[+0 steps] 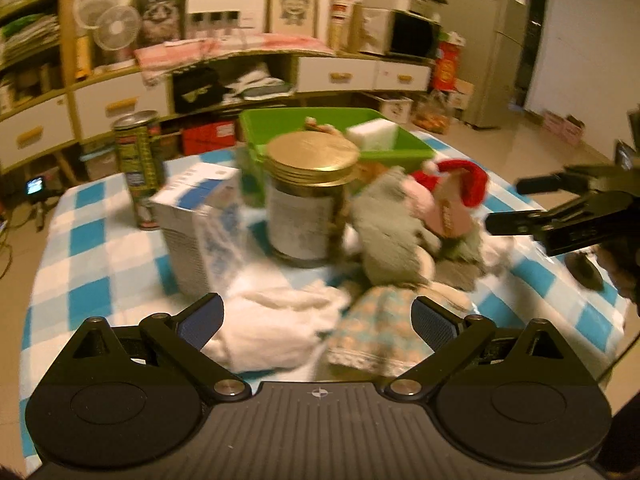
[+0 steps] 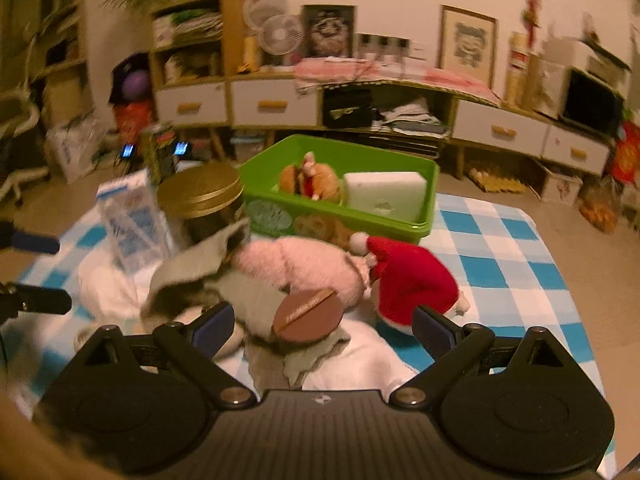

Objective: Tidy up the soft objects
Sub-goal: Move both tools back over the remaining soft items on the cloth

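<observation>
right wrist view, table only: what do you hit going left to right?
Blue-and-white carton → gold-lidded jar → pink plush → red Santa hat. Behind them sits the green bin, left out since it spans the middle.

A: Left wrist view now: it rides just behind the left tongs [image 1: 316, 320], tilted down over the near edge of the checked counter [image 1: 92, 240], facing twelve o'clock toward the cabinets along the wall [image 1: 340, 76].

B: Close in?

A: Very. The gold-lidded jar [image 1: 310, 204] sits dead ahead, the green bin [image 1: 396, 148] behind it at one o'clock.

B: And the right wrist?

A: Same downward tilt, behind the right tongs [image 2: 324, 324], but set further right: the jar [image 2: 204, 208] slides to ten o'clock, the bin [image 2: 430, 200] to twelve.

B: Overlap?

A: Jar, bin, cabinets [image 2: 500, 128], and each view catches the other's tongs at its edge.
</observation>
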